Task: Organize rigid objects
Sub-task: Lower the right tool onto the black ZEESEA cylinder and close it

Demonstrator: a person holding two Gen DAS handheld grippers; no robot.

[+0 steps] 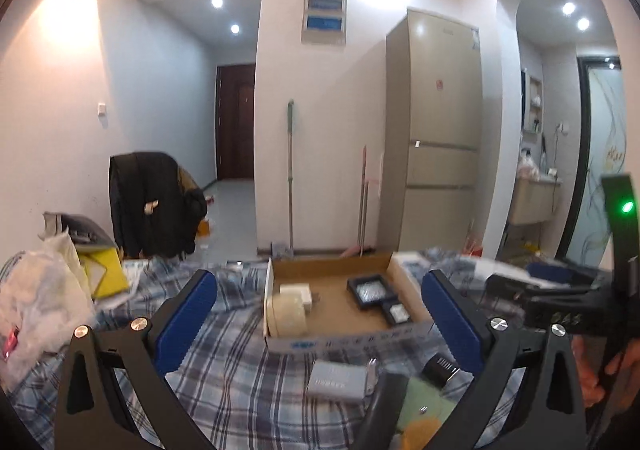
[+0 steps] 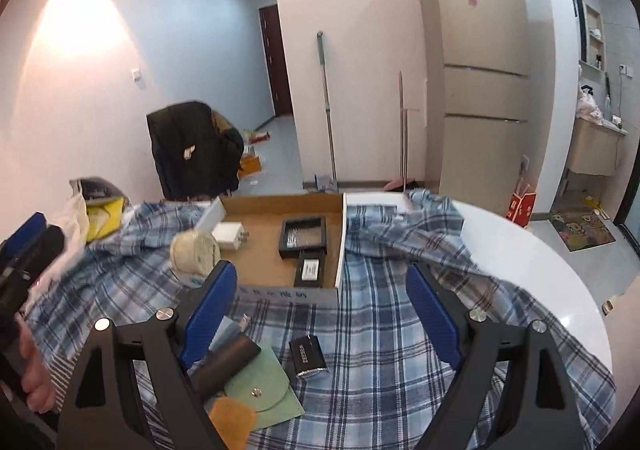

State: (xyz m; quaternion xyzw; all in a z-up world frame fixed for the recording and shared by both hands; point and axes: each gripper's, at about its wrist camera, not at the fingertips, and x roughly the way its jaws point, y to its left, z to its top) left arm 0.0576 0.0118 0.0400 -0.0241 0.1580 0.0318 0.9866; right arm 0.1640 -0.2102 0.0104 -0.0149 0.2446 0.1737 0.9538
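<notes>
A shallow cardboard box (image 2: 260,266) (image 1: 332,292) lies on the blue plaid cloth. It holds a tape roll (image 2: 196,252) (image 1: 286,316), a white charger (image 2: 229,236), a black tray (image 2: 303,237) (image 1: 372,290) and a small black case (image 2: 311,271) (image 1: 396,312). In front of it lie a small black box (image 2: 309,357) (image 1: 440,368), a dark cylinder (image 2: 226,366), a green pouch (image 2: 264,394) and a white adapter (image 1: 338,380). My left gripper (image 1: 320,324) is open and empty above these. My right gripper (image 2: 320,314) is open and empty above the black box.
The cloth (image 2: 380,330) covers a round white table (image 2: 540,270). Plastic bags and a yellow item (image 1: 100,274) sit at the left edge. A chair with a black jacket (image 2: 196,150), a mop and a fridge (image 2: 484,70) stand beyond.
</notes>
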